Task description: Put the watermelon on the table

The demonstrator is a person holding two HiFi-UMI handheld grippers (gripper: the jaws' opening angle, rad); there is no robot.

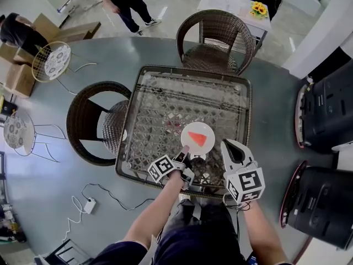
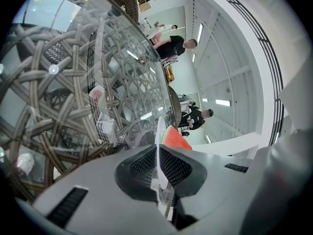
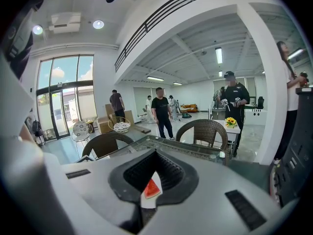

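Note:
A red wedge of watermelon (image 1: 198, 138) lies on a small white plate (image 1: 197, 127) over the near side of the glass-topped wicker table (image 1: 165, 93). My left gripper (image 1: 186, 158) is shut on the plate's near rim. In the left gripper view the plate (image 2: 159, 131) shows edge-on between the jaws, with the watermelon (image 2: 176, 138) beyond them. I cannot tell whether the plate rests on the glass. My right gripper (image 1: 226, 146) is just right of the plate, its jaws together and holding nothing. In the right gripper view the watermelon (image 3: 152, 188) shows through the notch of that gripper (image 3: 146, 202).
Wicker chairs stand at the table's far side (image 1: 215, 35) and left side (image 1: 94, 120). Two black cases (image 1: 325, 115) (image 1: 320, 203) sit on the floor to the right. A white cable with an adapter (image 1: 88, 205) lies on the floor at the left. People stand farther off.

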